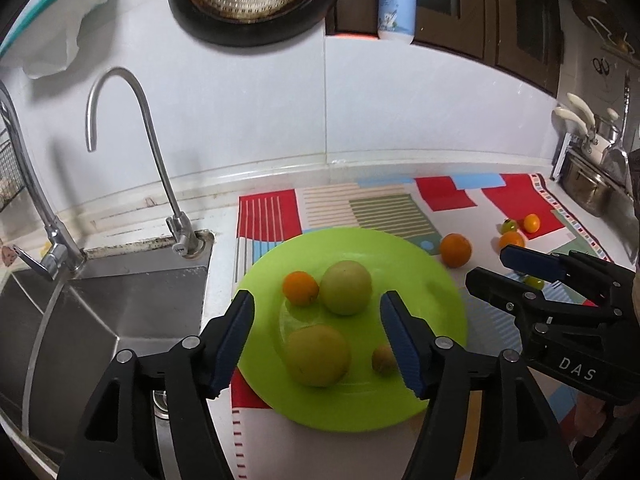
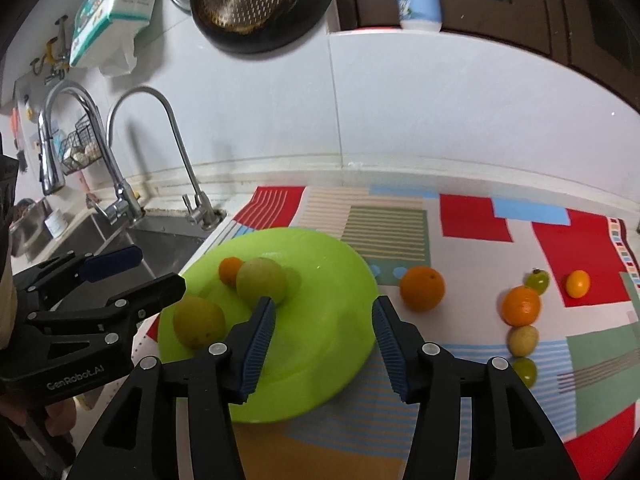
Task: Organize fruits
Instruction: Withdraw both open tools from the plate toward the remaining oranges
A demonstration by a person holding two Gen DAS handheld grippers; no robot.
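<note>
A steel sink (image 1: 100,312) with two taps was seen at the left, its edge just beside the patterned mat (image 2: 472,216) spread on the table. The green plate (image 2: 320,360) lay on the mat's left end, carrying four fruits: two large green ones, one small orange and one small brownish one. The left gripper (image 1: 316,336) and right gripper (image 2: 324,340) were held open and empty above it. Rightward, six more fruits were scattered on open mat.
</note>
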